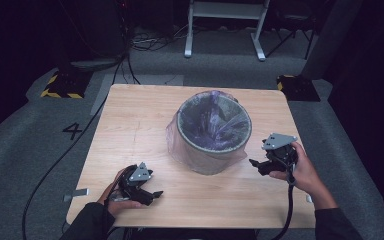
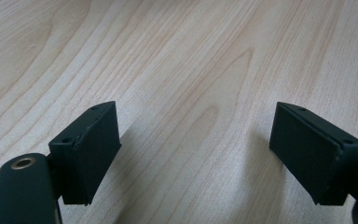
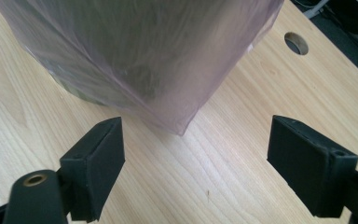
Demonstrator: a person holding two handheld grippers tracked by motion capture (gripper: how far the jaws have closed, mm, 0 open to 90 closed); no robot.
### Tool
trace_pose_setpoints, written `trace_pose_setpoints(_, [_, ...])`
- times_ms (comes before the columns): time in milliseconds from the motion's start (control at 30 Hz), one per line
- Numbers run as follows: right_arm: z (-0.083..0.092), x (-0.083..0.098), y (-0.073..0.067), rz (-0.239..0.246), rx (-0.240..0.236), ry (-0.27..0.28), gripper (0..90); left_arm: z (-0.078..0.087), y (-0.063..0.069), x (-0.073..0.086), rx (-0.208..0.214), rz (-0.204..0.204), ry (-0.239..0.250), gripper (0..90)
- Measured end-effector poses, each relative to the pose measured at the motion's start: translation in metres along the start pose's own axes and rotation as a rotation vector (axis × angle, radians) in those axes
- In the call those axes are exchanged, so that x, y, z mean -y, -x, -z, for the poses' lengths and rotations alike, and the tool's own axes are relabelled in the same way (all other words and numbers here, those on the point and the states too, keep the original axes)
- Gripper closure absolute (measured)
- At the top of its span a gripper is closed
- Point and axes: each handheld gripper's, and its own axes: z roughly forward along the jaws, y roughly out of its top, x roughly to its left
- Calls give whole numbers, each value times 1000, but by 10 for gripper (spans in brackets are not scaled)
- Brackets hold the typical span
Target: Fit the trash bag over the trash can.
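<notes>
Both claws spread beside the lined bin

Our left claw [image 1: 156,193] and right claw [image 1: 254,162] gape empty on the counter [image 1: 130,125]; the bag [image 3: 144,56] veils the bin [image 1: 214,131] (contents unreadable).

A bin [image 1: 214,132] with a bag [image 1: 180,145] draped over its rim stands mid-frame on the tabletop [image 1: 125,125]. The left tool [image 1: 156,194] rests lower left of it, the right tool [image 1: 254,163] just right, both apart from it.
</notes>
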Motion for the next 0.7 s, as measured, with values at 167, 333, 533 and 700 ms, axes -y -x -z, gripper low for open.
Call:
trace_pose_setpoints(167, [-9,12,2,-14,2,-19,191,0,0,0,0,0,0,156])
trace_pose_setpoints(333, [-15,23,4,-36,2,-37,193,0,0,0,0,0,0,156])
trace_pose_setpoints(533, [-20,34,3,-49,1,-51,193,0,0,0,0,0,0,156])
trace_pose_setpoints(700, [-23,43,-1,-55,1,-63,193,0,0,0,0,0,0,156])
